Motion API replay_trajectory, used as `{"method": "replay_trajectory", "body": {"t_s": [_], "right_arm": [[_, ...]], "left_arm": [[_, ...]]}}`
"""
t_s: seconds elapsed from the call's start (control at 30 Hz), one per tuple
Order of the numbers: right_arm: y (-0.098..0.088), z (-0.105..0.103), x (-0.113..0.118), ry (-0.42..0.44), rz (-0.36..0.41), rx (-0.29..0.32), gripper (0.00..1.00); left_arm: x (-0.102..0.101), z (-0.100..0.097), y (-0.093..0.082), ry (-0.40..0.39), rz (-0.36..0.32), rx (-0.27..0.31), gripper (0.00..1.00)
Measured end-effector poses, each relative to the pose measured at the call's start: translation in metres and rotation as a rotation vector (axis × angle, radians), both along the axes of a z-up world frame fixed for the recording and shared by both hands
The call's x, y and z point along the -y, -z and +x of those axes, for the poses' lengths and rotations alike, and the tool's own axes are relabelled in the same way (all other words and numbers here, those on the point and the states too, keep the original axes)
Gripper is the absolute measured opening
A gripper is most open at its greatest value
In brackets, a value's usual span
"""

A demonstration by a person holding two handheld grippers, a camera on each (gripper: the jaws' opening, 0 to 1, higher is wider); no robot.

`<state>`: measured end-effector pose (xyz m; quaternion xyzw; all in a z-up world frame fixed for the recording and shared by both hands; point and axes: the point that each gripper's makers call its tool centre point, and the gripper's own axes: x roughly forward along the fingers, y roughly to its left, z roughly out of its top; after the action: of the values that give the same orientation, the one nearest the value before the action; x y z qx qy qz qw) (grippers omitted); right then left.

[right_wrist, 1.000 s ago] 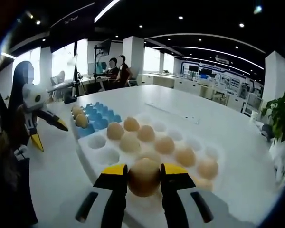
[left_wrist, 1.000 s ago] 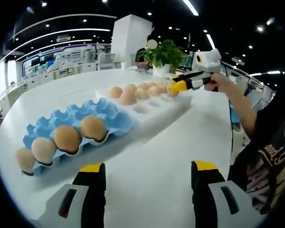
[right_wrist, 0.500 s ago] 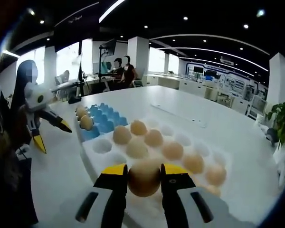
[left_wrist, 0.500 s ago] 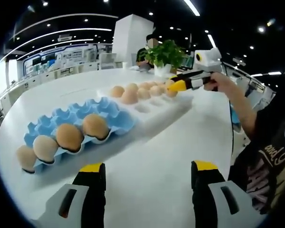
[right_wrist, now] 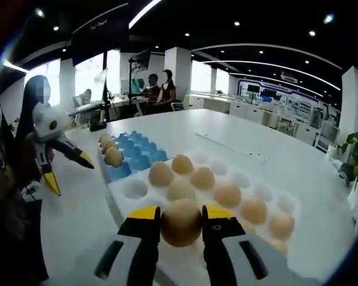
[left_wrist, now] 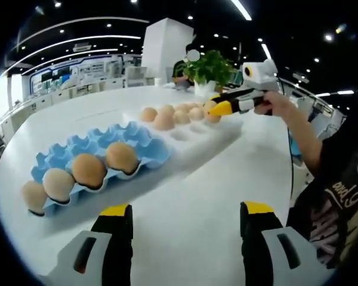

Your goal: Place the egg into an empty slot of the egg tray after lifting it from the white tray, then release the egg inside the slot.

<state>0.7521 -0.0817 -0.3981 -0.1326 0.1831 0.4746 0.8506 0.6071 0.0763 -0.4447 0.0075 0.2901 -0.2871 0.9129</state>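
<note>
Between the yellow-tipped jaws of the right gripper [right_wrist: 181,221]: one egg [right_wrist: 181,222], pinched, held above the white tray's [right_wrist: 129,204] near edge. Blue egg tray [left_wrist: 128,140]: four eggs, remaining slots vacant. Left gripper [left_wrist: 184,213]: jaws spread, over bare table [left_wrist: 227,167].

I read both feeds as evenly lit from above: ceiling strip lights [left_wrist: 239,8] and small downlights glow against a dark ceiling, and windows [right_wrist: 86,74] at the far left of the right gripper view burn out to white. The white table [left_wrist: 191,196] is bright, close to washed out, with only soft, faint shadows. Fisheye distortion bends the table edge and ceiling lines strongly toward the margins. Detail is soft throughout; the distant background and the periphery are noticeably blurred in both views.
</note>
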Motion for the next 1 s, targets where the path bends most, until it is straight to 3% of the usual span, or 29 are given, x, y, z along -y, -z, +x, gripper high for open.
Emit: {"method": "replay_trajectory", "body": {"t_s": [1.0], "right_arm": [[-0.007, -0.007, -0.029, -0.063, 0.021, 0.007, 0.28]], "left_arm": [[-0.002, -0.001, -0.001, -0.007, -0.001, -0.003, 0.74]]}}
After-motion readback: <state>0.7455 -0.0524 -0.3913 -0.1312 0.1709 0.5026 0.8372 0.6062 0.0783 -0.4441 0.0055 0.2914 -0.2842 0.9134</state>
